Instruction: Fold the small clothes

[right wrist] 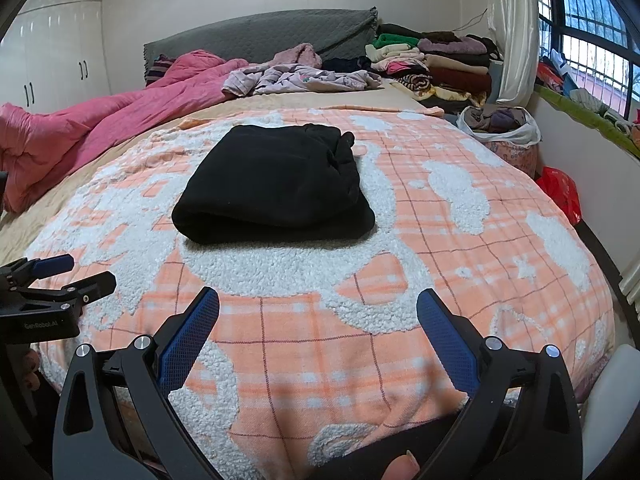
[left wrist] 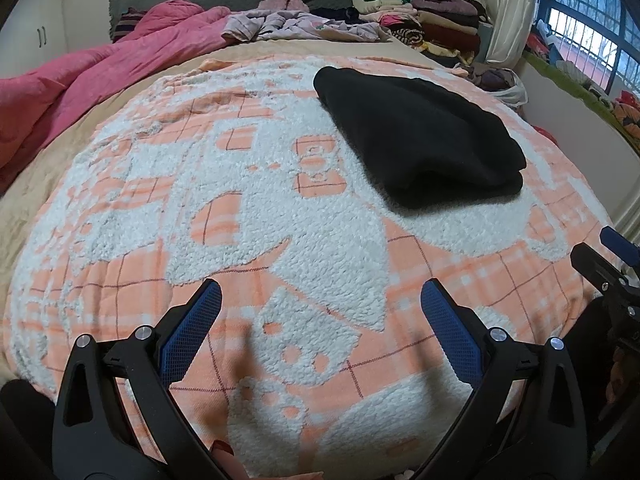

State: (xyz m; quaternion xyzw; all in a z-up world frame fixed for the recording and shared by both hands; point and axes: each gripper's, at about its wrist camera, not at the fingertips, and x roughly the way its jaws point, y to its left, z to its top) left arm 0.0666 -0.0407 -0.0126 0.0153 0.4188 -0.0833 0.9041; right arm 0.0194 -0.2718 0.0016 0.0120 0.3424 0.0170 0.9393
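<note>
Jaws of both the left gripper (left wrist: 321,300) and the right gripper (right wrist: 318,306) are spread wide and empty, held low in each frame above the orange-and-white blanket (right wrist: 440,240). The folded black garment (right wrist: 276,184) is seen at frame centre in the right wrist view, and at upper right (left wrist: 416,140) in the left wrist view, resting on the blanket, apart from both grippers.

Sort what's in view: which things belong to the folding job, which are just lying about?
Job: folded black garment; left gripper and right gripper, both open and empty.

Lying about: pink quilt, crumpled lilac clothes, stacked clothes, red bag.
</note>
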